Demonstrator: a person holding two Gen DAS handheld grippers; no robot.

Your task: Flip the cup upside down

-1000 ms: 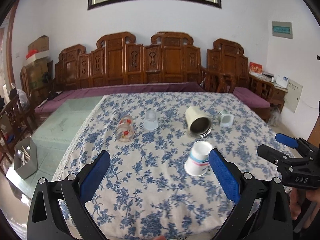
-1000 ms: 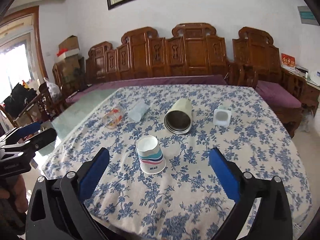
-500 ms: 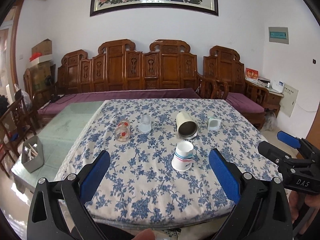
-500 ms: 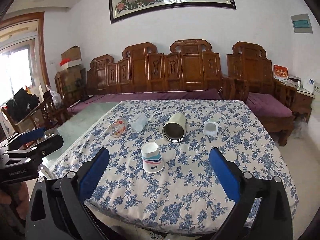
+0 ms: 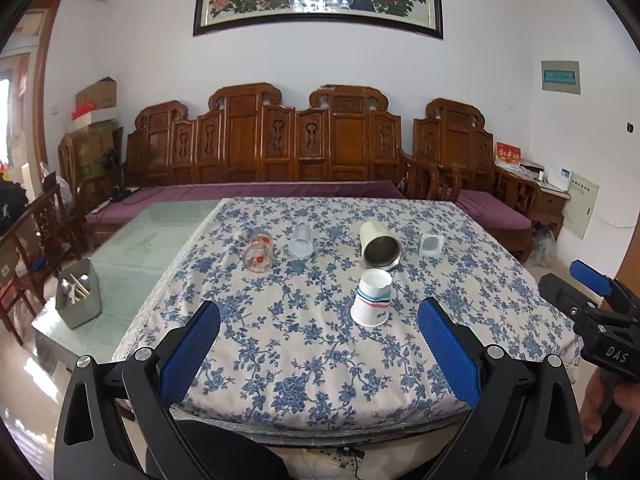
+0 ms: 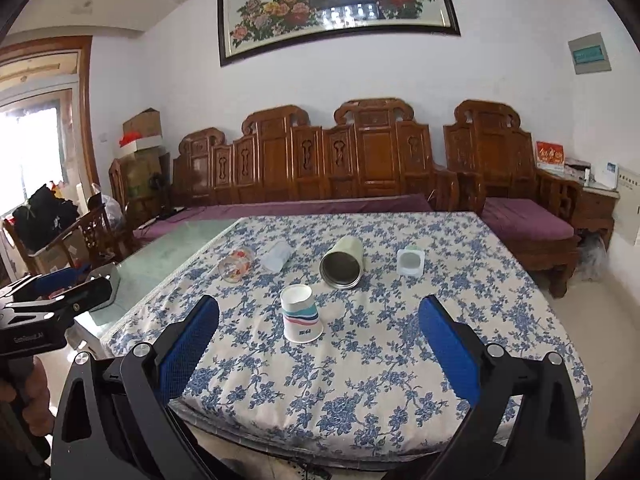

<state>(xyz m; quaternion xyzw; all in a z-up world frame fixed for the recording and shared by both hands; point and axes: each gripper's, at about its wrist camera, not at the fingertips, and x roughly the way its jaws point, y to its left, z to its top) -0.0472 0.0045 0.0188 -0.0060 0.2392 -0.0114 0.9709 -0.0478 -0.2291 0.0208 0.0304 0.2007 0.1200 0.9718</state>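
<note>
A white paper cup with coloured stripes (image 5: pixel 371 299) stands upside down, mouth on the blue floral tablecloth (image 5: pixel 312 344); it also shows in the right wrist view (image 6: pixel 301 314). My left gripper (image 5: pixel 320 348) is open and empty, held back over the table's near edge. My right gripper (image 6: pixel 320 348) is open and empty, also back from the cup. Each gripper shows at the edge of the other's view.
Behind the paper cup lie a cream steel tumbler (image 5: pixel 378 245), a flowered glass (image 5: pixel 259 253), a clear plastic cup (image 5: pixel 301 241) and a small white cup (image 5: pixel 429 242). A grey utensil caddy (image 5: pixel 78 300) sits on the glass table to the left. A wooden bench stands behind.
Both grippers have pulled back and up from the table; the cups look smaller and the near table edge has come into view. The paper cup has not moved.
</note>
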